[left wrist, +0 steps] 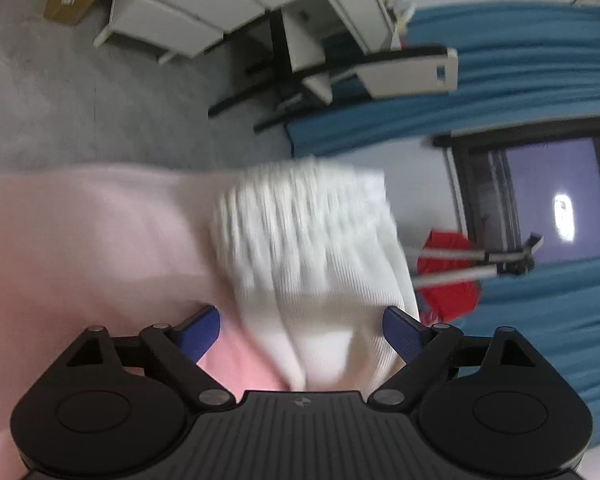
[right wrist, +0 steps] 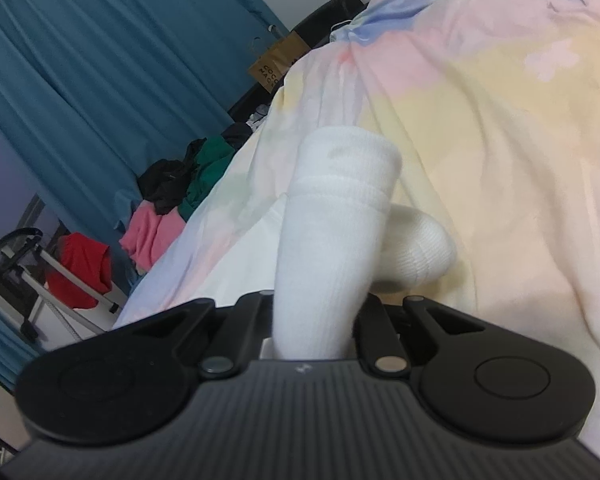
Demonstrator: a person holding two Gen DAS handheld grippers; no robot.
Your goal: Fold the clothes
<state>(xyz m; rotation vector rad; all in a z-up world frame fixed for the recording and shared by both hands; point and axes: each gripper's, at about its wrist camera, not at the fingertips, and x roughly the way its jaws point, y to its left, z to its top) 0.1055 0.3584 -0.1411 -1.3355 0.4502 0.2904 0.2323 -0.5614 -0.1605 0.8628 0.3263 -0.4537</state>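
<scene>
The left gripper (left wrist: 301,334) has its two blue-padded fingers (left wrist: 199,330) spread wide apart, and a white ribbed sock (left wrist: 308,256) lies in the gap between them, blurred by motion; its ribbed cuff end points away from the camera, and the cloth bunches down toward the black body of the tool. Neither pad seems to press on the fabric, though the right-hand pad sits just beside its edge. Under and to the left of the sock spreads a pale pink cloth (left wrist: 80,232). Beyond it are a grey floor (left wrist: 60,96), white furniture (left wrist: 204,4), blue curtains (left wrist: 532,68) and a red garment (left wrist: 448,276) on a metal rack (the whole view is tilted sideways). In the right wrist view the right gripper (right wrist: 315,320) is clamped on a white sock (right wrist: 336,224), which rises straight out from between the closed black links so that the fingertips themselves are hidden behind the cloth. A rounded white sock end (right wrist: 420,248) bulges out to the right, just behind the held part. Both lie over a pastel bedspread (right wrist: 500,128) in yellow, pink and blue. To the left, near the bed's edge, sits a heap of clothes (right wrist: 172,200) in black, green and pink, with blue curtains behind it.
</scene>
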